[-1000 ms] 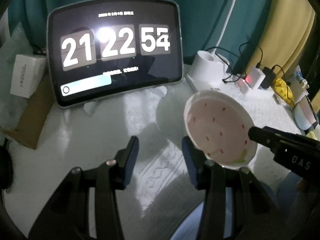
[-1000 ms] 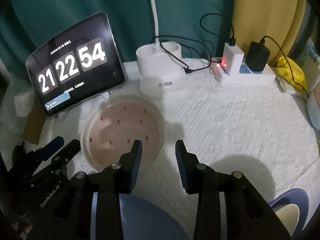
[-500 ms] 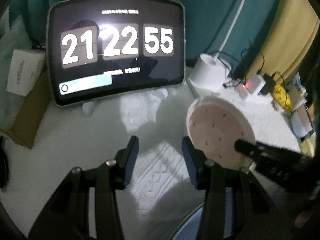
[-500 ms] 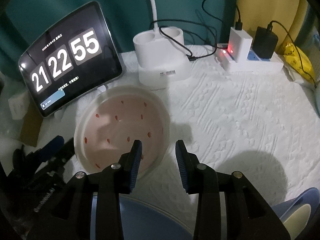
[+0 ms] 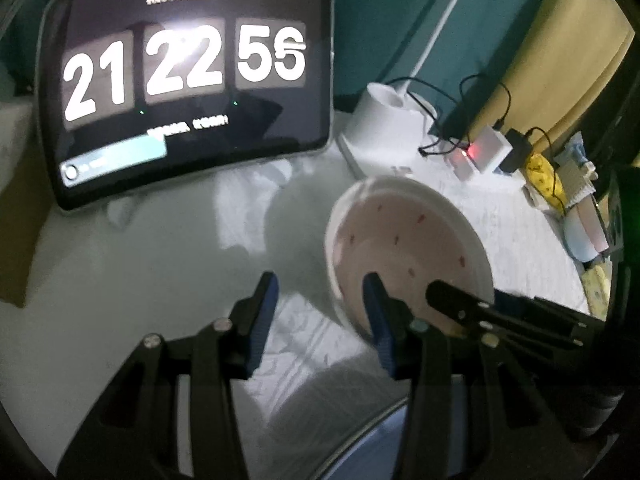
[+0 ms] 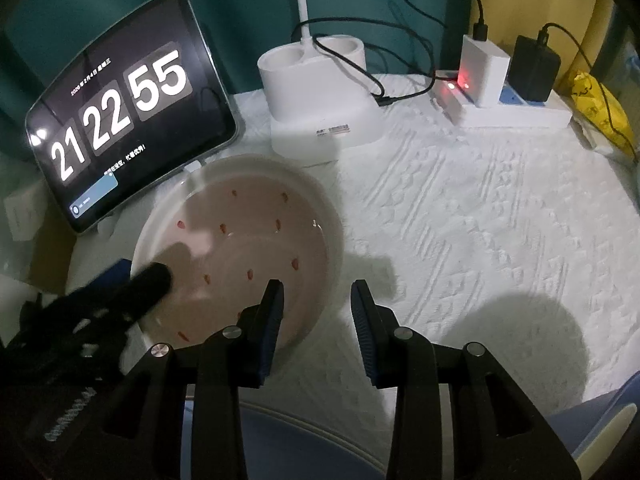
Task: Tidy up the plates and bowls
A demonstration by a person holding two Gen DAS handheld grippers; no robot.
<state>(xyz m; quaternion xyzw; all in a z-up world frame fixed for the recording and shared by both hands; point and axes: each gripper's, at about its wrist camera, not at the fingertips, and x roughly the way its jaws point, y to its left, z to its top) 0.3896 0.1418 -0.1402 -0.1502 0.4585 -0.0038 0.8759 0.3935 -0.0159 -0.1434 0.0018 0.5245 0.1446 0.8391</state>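
Counter [image 6: 480,216] under a white embossed cloth, dim light, teal wall behind.

Tablet [image 6: 124,116] propped at the back left. We read a flip clock: "21 22 55" in the right wrist view; in the left wrist view the last digit is mid-flip between 5 and 6. A small line of characters runs above the digits and another below, too small for us to read.

Pink plate [image 6: 240,256], white rim, scattered red flecks, lies on the cloth in front of the tablet and just beside the white lamp base [image 6: 320,108]. The base carries a small printed label, unreadable.

Left claw [image 5: 320,312]: jaws apart, holding nothing; its right finger overlaps the plate's near rim in the left wrist view, and we cannot tell whether it touches. Seen from the right wrist, its dark tip reaches over the plate's left edge, and the print on its body is blurred.

Right claw [image 6: 316,320]: jaws parted, empty; its left finger is over the plate's near right rim.

Power strip [image 6: 512,108] at the back right, with a white charger [image 6: 484,72] showing a red light and a black adapter [image 6: 534,74].
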